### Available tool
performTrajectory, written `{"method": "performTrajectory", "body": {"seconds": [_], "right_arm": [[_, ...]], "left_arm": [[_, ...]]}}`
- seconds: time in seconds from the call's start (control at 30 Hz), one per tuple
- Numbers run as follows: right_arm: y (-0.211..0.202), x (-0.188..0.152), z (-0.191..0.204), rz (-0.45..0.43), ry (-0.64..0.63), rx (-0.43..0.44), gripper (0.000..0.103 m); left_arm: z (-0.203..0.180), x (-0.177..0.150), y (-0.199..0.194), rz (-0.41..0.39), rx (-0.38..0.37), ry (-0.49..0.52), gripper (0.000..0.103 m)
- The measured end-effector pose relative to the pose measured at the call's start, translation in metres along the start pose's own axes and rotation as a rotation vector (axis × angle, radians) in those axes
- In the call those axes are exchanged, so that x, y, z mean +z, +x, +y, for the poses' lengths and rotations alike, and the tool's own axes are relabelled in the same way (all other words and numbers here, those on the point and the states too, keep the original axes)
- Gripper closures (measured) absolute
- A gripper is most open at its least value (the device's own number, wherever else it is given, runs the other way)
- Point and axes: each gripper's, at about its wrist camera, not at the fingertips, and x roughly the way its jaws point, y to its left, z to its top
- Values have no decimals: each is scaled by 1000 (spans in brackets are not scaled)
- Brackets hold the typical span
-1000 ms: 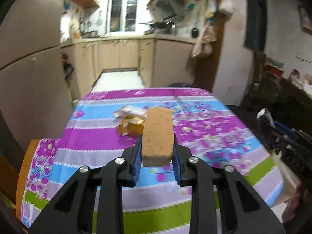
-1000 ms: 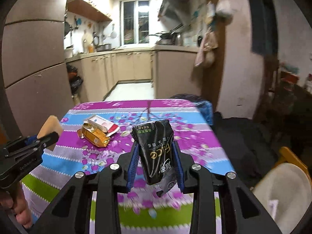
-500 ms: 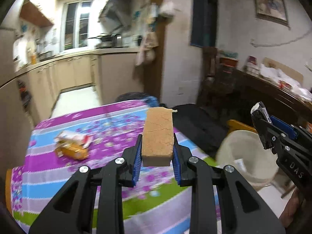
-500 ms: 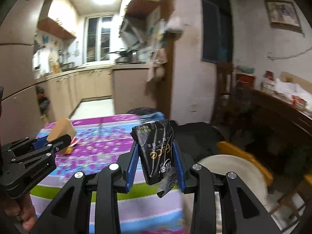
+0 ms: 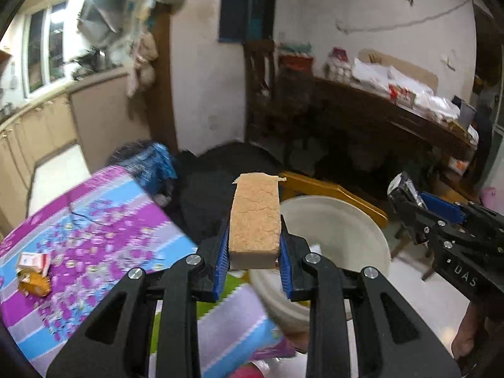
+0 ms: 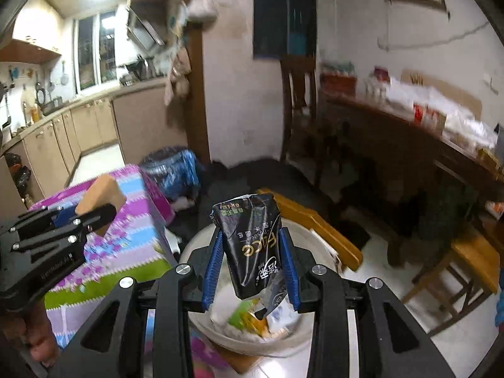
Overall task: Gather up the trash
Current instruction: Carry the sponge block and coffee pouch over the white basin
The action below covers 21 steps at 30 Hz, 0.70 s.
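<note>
Now both grippers have swung off the table [image 5: 94, 220] toward the bin [image 6: 201, 242]. Left gripper [image 5: 253, 252] clamps the sponge block [image 5: 255, 217]; right gripper [image 6: 252, 267] clamps the black wrapper [image 6: 252, 239] above the bin's rim. 2 wrappers [image 5: 33, 267] remain near the table's left edge.

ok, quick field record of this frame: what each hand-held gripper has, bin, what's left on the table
left hand-held gripper: shut on tan sponge block
right hand-held gripper: shut on black tissue wrapper
bin: white, beside table, trash already inside
table: floral cloth; small red-white box and yellow wrapper still there
</note>
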Motion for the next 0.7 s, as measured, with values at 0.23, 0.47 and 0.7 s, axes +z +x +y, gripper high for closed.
{"method": "performTrajectory", "body": {"seconds": [0.23, 0.47, 0.7], "right_arm": [[58, 18, -46, 194, 53, 28, 67], [110, 19, -61, 315, 66, 16, 67], [137, 14, -66, 356, 81, 16, 67]], "left_arm": [[-21, 8, 54, 170, -53, 28, 77], [-36, 5, 97, 299, -77, 49, 77], [-36, 5, 113, 344, -59, 46, 77]]}}
